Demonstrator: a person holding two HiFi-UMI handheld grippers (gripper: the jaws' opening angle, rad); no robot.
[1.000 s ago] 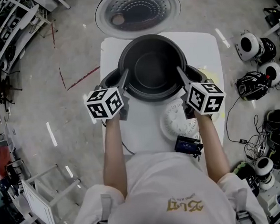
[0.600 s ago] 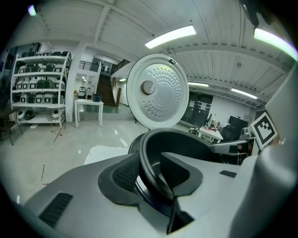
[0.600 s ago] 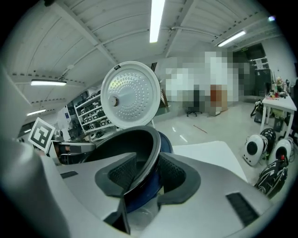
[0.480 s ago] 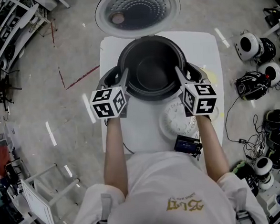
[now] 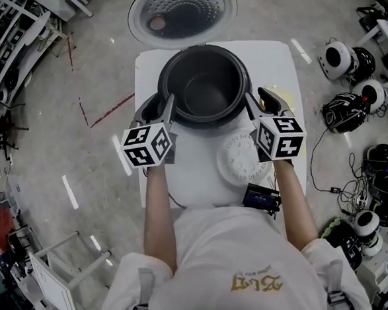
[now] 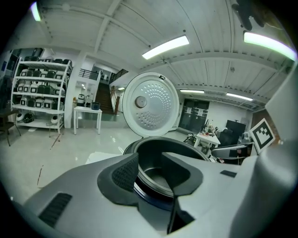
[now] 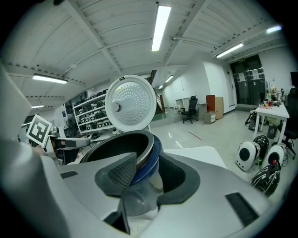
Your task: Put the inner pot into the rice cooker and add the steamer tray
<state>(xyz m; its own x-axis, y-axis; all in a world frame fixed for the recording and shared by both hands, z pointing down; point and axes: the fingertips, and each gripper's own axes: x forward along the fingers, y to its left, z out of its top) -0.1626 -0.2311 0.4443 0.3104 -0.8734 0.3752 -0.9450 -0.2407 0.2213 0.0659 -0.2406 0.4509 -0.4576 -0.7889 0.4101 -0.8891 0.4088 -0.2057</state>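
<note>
Left jaws: the left gripper (image 6: 151, 169) held its jaws apart, having just been opening. The left rim of the rice cooker (image 7: 145, 168) and its pot sat between the pads, and neither pad pressed on it.
Right jaws: the right gripper (image 7: 146, 174) also stood with jaws wide after just opening. They straddled the cooker's blue band and the pot's steel edge on the right side, with a gap visible at the pads.
Pot: the dark inner pot (image 5: 205, 90) was seated inside the rice cooker, level and open to the ceiling. Nothing showed inside it.
Cooker: it stood at the far end of the worktop (image 5: 195, 177) between the two grippers, its round perforated lid (image 5: 183, 12) swung fully back beyond the table's far edge.
Tray: the white steamer tray (image 5: 242, 162) lay flat on the worktop — just in front of the cooker, toward the right gripper, and apart from both sets of jaws.
Near edge: a small dark device (image 5: 261, 198) lay at the worktop's near right edge, just beyond the tray.
Arms: the person's bare forearms reached forward, one behind each gripper's marker cube (image 5: 147, 146).
Floor: black and white rounded gear (image 5: 338, 58) lay scattered to the right of the worktop — cables trailing among it.
</note>
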